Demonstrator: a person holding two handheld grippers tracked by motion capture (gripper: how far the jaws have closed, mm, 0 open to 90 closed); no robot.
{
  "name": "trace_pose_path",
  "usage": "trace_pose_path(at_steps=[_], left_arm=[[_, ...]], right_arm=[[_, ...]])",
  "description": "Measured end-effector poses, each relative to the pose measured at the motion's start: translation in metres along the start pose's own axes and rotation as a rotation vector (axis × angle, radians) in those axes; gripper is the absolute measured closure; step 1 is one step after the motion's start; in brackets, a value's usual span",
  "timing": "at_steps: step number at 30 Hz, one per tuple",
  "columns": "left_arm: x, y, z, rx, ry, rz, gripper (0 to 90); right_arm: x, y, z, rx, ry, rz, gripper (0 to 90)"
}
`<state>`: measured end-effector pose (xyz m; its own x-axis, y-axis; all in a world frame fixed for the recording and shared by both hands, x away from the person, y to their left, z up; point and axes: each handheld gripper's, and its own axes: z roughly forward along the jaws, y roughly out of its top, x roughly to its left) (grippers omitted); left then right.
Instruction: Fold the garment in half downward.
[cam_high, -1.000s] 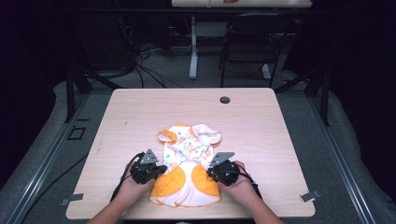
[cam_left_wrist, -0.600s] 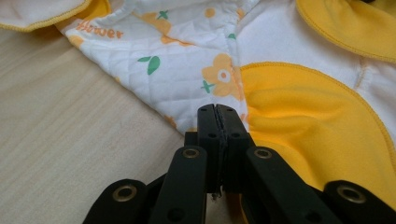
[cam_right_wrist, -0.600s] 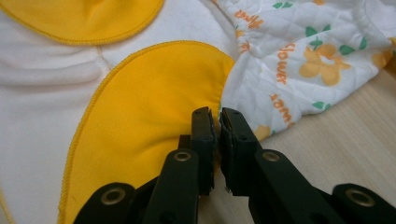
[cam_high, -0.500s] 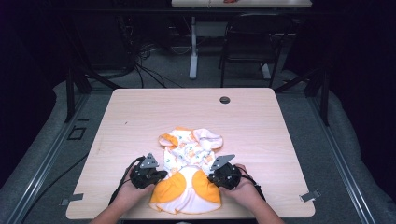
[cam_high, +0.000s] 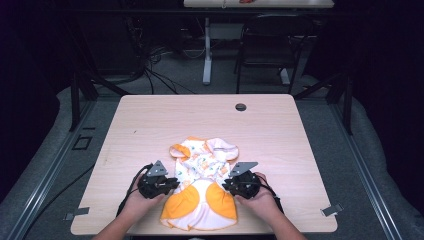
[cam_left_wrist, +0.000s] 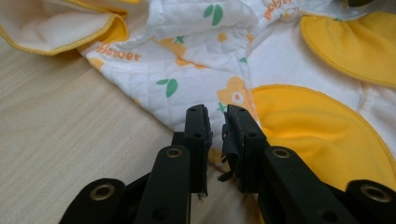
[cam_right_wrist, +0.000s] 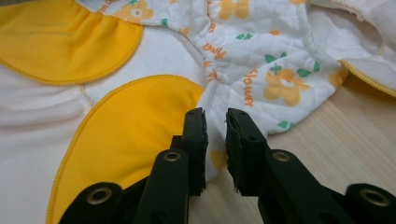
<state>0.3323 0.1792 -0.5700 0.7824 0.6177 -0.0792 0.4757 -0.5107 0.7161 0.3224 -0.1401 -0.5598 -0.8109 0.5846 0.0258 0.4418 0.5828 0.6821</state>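
Both grippers, left (cam_high: 170, 183) and right (cam_high: 227, 186), seem clamped on the garment's (cam_high: 202, 192) side edges, folding apparently barely begun.

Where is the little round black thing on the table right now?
In the high view, the round black grommet sits near the table's far edge, right of centre, well beyond the baby garment.

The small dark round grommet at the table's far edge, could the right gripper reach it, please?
Probably yes: the right gripper sits at the floral garment's edge, with bare wooden table up to the grommet.
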Motion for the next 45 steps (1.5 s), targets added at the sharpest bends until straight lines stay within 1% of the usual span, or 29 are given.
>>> trace_pose_path(at_steps=[4, 5, 6, 7, 8, 10, 11, 13, 15, 17, 18, 19, 20, 21, 22, 24, 25, 26, 28, 30, 31, 32, 35, 36, 39, 40, 43, 44, 45], left_arm=[[0.004, 0.002, 0.001, -0.001, 0.004, 0.000, 74.4], [0.006, 0.003, 0.001, -0.001, 0.002, -0.011, 71.2], [0.008, 0.005, 0.001, 0.003, -0.007, -0.018, 71.2], [0.012, 0.009, 0.000, 0.002, -0.004, -0.022, 67.4], [0.012, 0.009, 0.000, 0.002, -0.004, -0.022, 66.2], [0.016, 0.012, 0.000, -0.012, -0.017, -0.040, 65.1], [0.020, 0.017, 0.001, -0.002, -0.012, -0.044, 63.4], [0.022, 0.020, 0.001, 0.005, -0.014, -0.042, 63.0], [0.030, 0.027, 0.003, 0.001, -0.037, -0.067, 61.3], [0.036, 0.032, 0.004, -0.010, -0.026, -0.093, 61.1], [0.040, 0.035, 0.003, -0.001, -0.023, -0.094, 61.1], [0.040, 0.035, 0.003, -0.001, -0.023, -0.094, 61.1], [0.045, 0.041, 0.003, -0.003, -0.003, -0.102, 61.1], [0.045, 0.041, 0.003, -0.003, -0.003, -0.102, 61.1], [0.050, 0.048, 0.002, 0.009, 0.000, -0.107, 61.1], [0.054, 0.055, 0.001, 0.004, 0.016, -0.096, 61.1], [0.054, 0.055, 0.001, 0.004, 0.016, -0.096, 61.1], [0.057, 0.061, 0.002, 0.008, 0.025, -0.094, 61.1], [0.059, 0.064, 0.002, 0.011, 0.030, -0.097, 61.1], [0.063, 0.073, 0.006, 0.030, 0.056, -0.065, 61.4], [0.063, 0.073, 0.006, 0.030, 0.056, -0.065, 61.7], [0.066, 0.079, 0.011, 0.039, 0.064, -0.049, 62.1], [0.070, 0.085, 0.015, 0.044, 0.059, -0.048, 63.4], [0.074, 0.090, 0.018, 0.041, 0.061, -0.041, 63.8], [0.078, 0.095, 0.023, 0.043, 0.057, -0.049, 63.9], [0.080, 0.099, 0.026, 0.045, 0.058, -0.035, 63.9], [0.082, 0.102, 0.031, 0.043, 0.050, -0.040, 64.5], [0.084, 0.105, 0.036, 0.057, 0.049, -0.027, 64.9], [0.085, 0.106, 0.039, 0.058, 0.053, -0.023, 65.0]], right_arm=[[-0.004, 0.002, 0.001, -0.005, 0.000, 0.015, 74.4], [-0.008, 0.006, 0.002, 0.009, -0.008, 0.013, 70.9], [-0.008, 0.006, 0.002, 0.009, -0.008, 0.013, 70.9], [-0.013, 0.009, 0.002, 0.012, 0.006, 0.037, 68.6], [-0.013, 0.009, 0.002, 0.012, 0.006, 0.037, 68.6], [-0.018, 0.012, 0.001, 0.013, 0.011, 0.058, 65.7], [-0.023, 0.016, 0.001, 0.032, 0.012, 0.060, 65.3], [-0.024, 0.018, 0.001, 0.042, 0.012, 0.064, 65.0], [-0.030, 0.026, 0.001, 0.053, 0.019, 0.067, 64.1], [-0.033, 0.033, 0.001, 0.052, 0.020, 0.070, 64.4], [-0.034, 0.036, 0.001, 0.053, 0.020, 0.075, 64.5], [-0.036, 0.040, 0.001, 0.060, 0.025, 0.069, 64.5], [-0.037, 0.043, 0.001, 0.066, 0.020, 0.067, 64.5], [-0.037, 0.043, 0.001, 0.066, 0.020, 0.067, 64.5], [-0.039, 0.050, 0.002, 0.079, 0.007, 0.050, 64.0], [-0.041, 0.058, 0.002, 0.080, -0.006, 0.030, 64.0], [-0.041, 0.058, 0.002, 0.080, -0.006, 0.030, 64.0], [-0.046, 0.067, 0.003, 0.084, -0.004, 0.032, 64.4], [-0.047, 0.069, 0.004, 0.080, -0.007, 0.032, 64.5], [-0.054, 0.081, 0.010, 0.099, -0.019, 0.019, 64.9], [-0.054, 0.081, 0.010, 0.099, -0.019, 0.019, 64.9], [-0.058, 0.088, 0.013, 0.112, -0.037, 0.002, 64.8], [-0.063, 0.094, 0.017, 0.110, -0.024, 0.002, 65.9], [-0.069, 0.100, 0.021, 0.124, -0.024, -0.011, 66.7], [-0.074, 0.104, 0.026, 0.131, -0.023, 0.002, 67.4], [-0.080, 0.108, 0.031, 0.150, -0.020, 0.009, 67.5], [-0.086, 0.110, 0.035, 0.152, -0.019, 0.016, 68.4], [-0.092, 0.112, 0.040, 0.167, -0.025, 0.033, 69.1], [-0.093, 0.112, 0.042, 0.159, -0.037, 0.038, 69.5]])
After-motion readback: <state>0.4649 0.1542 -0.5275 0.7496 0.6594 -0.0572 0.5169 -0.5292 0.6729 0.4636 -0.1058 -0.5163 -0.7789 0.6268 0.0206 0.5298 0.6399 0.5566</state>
